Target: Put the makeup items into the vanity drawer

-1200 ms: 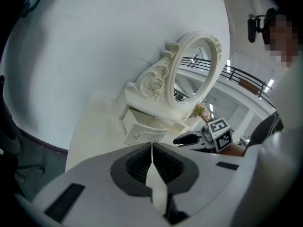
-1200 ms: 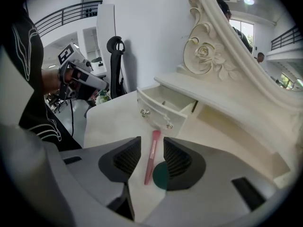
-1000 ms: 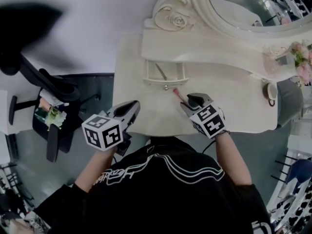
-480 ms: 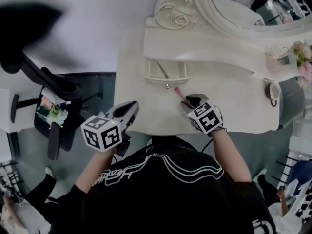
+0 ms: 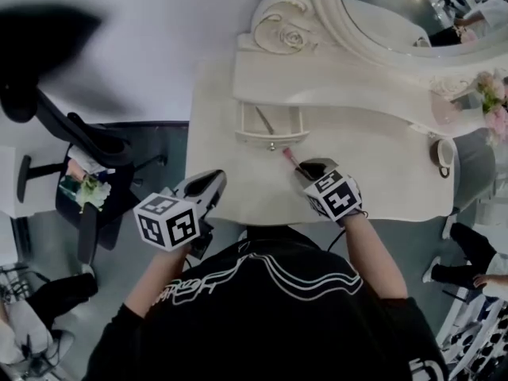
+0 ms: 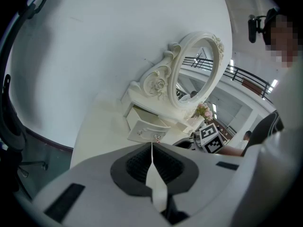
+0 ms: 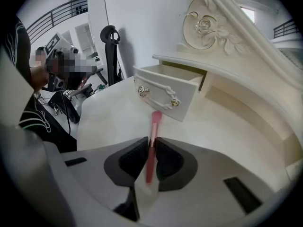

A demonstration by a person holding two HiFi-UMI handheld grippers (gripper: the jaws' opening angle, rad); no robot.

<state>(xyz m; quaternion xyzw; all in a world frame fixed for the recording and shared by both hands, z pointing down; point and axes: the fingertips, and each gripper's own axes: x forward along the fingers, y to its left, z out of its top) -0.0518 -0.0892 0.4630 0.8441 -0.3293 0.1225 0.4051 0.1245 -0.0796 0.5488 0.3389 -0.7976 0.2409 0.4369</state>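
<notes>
The right gripper is closing its jaws on the pink makeup brush - pads against its handle - near the table's front edge, bristles toward the open drawer. The left gripper, jaws together and empty, hangs off the front-left corner.

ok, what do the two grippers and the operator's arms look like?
Both alike: left gripper and right gripper have pale grey shells, dark ribbed pads, and a white cube with black square markers. The person wears a black top with white wavy lines.
</notes>
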